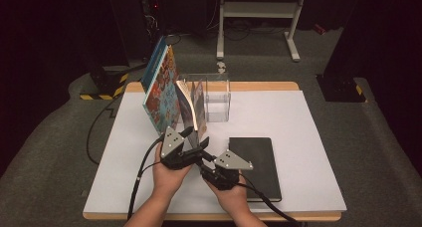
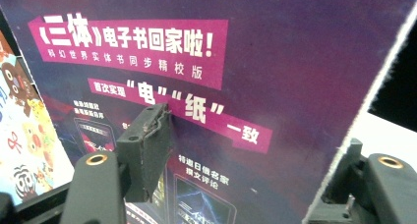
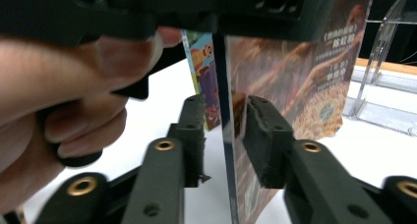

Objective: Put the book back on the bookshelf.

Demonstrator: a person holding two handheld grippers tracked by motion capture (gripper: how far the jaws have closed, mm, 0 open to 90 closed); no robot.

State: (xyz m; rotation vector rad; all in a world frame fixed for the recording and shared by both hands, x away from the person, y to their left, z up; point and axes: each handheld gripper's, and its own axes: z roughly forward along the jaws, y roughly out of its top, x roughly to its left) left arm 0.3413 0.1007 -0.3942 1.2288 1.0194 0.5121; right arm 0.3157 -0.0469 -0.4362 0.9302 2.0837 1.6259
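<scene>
1. Left gripper held at the near edge of the thin magazine, which stands upright on the white table.
2. In the left gripper view, purple back cover spread across between the two jaws; left pad lying against the cover face, right jaw just past the cover's edge. Jaws fairly wide, whether pressing cannot be told.
3. Right gripper just beside the left one, slightly nearer the person.
4. In the right gripper view, magazine's edge upright in the gap between the jaws; right pad touching or nearly touching the brown cover, left pad standing apart from it. Jaws parted, no firm pinch.
5. Beyond the jaws, a colourful picture book leaning just left of the magazine, and a clear acrylic stand just right of it.
6. Black notebook lying flat to the right of the right gripper.
</scene>
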